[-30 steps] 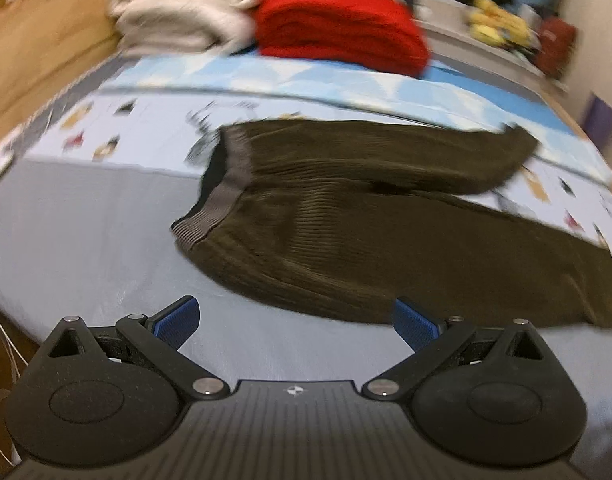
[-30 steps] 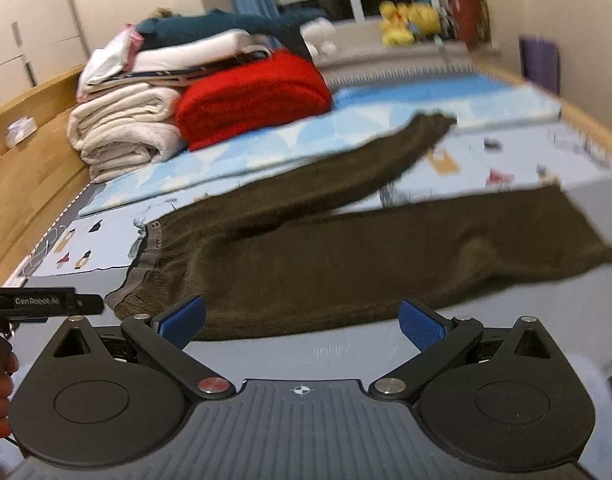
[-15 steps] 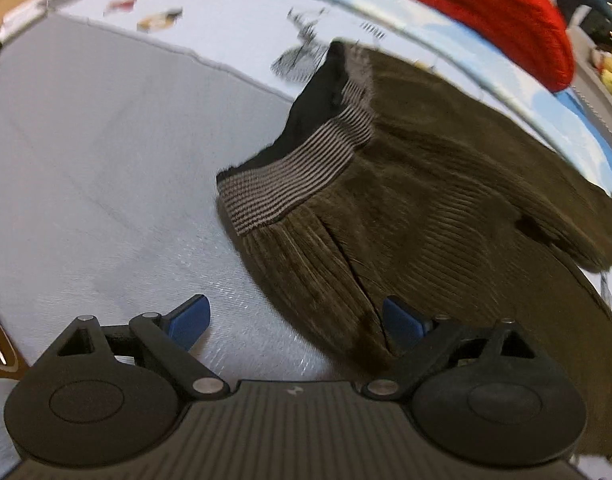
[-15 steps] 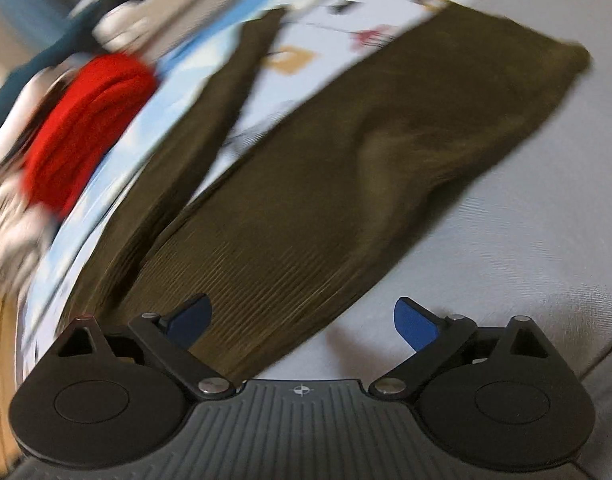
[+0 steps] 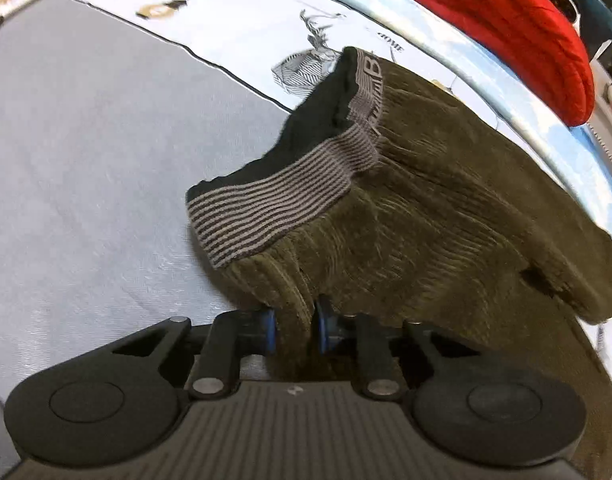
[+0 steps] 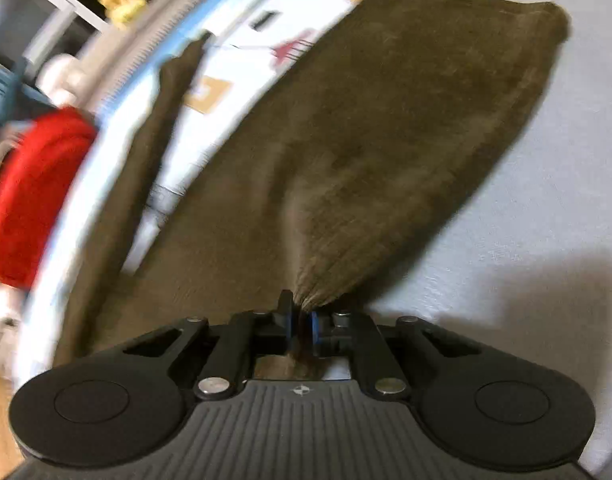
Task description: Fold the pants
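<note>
The dark olive corduroy pants (image 5: 445, 200) lie spread on the bed (image 5: 86, 140), partly on its grey cover and partly on a printed light-blue sheet (image 5: 266, 12). The left gripper (image 5: 293, 330) has just been closing and now pinches a fold of the fabric just below the striped waistband (image 5: 266, 216). The right gripper (image 6: 302, 326) has also just been closing and clamps the gathered edge of one leg, whose hem (image 6: 505, 4) lies far ahead, with a red folded blanket (image 6: 30, 192) beyond the pants.
</note>
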`<state>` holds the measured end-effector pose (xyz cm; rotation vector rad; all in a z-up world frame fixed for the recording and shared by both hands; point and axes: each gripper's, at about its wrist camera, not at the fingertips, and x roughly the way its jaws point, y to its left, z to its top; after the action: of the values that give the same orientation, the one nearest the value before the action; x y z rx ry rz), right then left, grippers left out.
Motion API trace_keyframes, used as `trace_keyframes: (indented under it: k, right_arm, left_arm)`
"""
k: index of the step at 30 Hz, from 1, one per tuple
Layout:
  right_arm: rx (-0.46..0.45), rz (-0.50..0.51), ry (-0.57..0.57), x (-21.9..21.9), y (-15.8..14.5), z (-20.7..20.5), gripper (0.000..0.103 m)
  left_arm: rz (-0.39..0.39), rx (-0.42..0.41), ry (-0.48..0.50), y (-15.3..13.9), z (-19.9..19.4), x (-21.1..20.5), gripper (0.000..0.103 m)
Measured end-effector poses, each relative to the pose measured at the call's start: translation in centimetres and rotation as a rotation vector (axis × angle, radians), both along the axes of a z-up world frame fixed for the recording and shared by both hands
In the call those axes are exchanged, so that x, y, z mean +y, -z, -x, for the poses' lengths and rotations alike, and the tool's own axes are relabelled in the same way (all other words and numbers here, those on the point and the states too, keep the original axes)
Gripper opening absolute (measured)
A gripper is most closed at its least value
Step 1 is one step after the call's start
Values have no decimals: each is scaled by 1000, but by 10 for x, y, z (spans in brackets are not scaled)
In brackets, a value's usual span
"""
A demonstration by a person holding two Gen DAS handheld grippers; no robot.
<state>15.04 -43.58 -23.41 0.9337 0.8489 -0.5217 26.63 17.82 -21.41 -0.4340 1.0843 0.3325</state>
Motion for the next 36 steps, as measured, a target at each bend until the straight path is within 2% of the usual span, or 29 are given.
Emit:
trace_keyframes:
  k: [3, 11, 14, 15, 16, 17, 18, 19, 20, 21, 22, 24, 25, 26, 27, 28, 31, 34, 35, 36]
  right_arm:
    - [26, 2, 0, 6, -4, 9, 8]
    - [99, 8, -79, 31, -13, 49, 8]
    - [78, -8, -108, 33, -10, 63, 9]
    - [72, -13, -112, 28, -10, 61, 10]
    - [68, -27, -107, 23, -11, 62, 16]
    - [74, -34, -89, 18, -13, 62, 25]
    - [77, -32, -59, 12, -16, 65, 30]
    - [72, -17, -3, 4, -20, 71, 44]
    - [67, 4, 50, 0, -24, 80, 56]
    - [65, 26, 116, -10, -28, 85, 60]
    - [63, 36, 162, -19, -29, 88, 64]
    - [51, 17, 255, -43, -26, 93, 64]
    - [43, -5, 283, -51, -22, 96, 63]
    - [36, -37, 300, -59, -17, 99, 50]
    - [53, -28, 294, -63, -15, 100, 33]
    - [80, 9, 271, -62, -15, 96, 12]
    - [130, 97, 210, -55, -20, 87, 11]
    - [181, 146, 204, -50, -24, 86, 12]
    - [201, 168, 193, -45, -25, 85, 18]
    - [227, 200, 183, -40, -23, 75, 27]
  left_arm:
    - [10, -11, -47, -6, 10, 9, 15]
    - [-9, 3, -23, -12, 32, 29, 15]
    - [-13, 3, -14, -11, 35, 29, 16]
    - [-14, 2, -6, -11, 35, 29, 22]
    - [-21, 3, -7, -13, 31, 26, 31]
    - [-32, 2, -20, -15, 30, 25, 34]
    - [-40, -1, -36, -17, 32, 28, 45]
    - [-45, -7, -55, -19, 32, 29, 58]
    - [-67, -23, -84, -23, 31, 29, 65]
    - [-96, -32, -110, -25, 26, 31, 77]
    - [-118, -34, -131, -26, 22, 31, 83]
    - [-111, -9, -138, -22, 10, 39, 83]
    - [-94, 13, -125, -19, 4, 41, 78]
    - [-93, 24, -110, -16, 0, 43, 65]
    - [-102, 23, -85, -15, -3, 41, 39]
    - [-134, 41, -84, -15, -5, 40, 36]
    - [-138, 39, -84, -17, -3, 43, 31]
    - [-107, 28, -91, -16, 3, 50, 31]
    - [-98, 22, -81, -16, 6, 52, 33]
    - [-96, 19, -67, -16, 7, 53, 41]
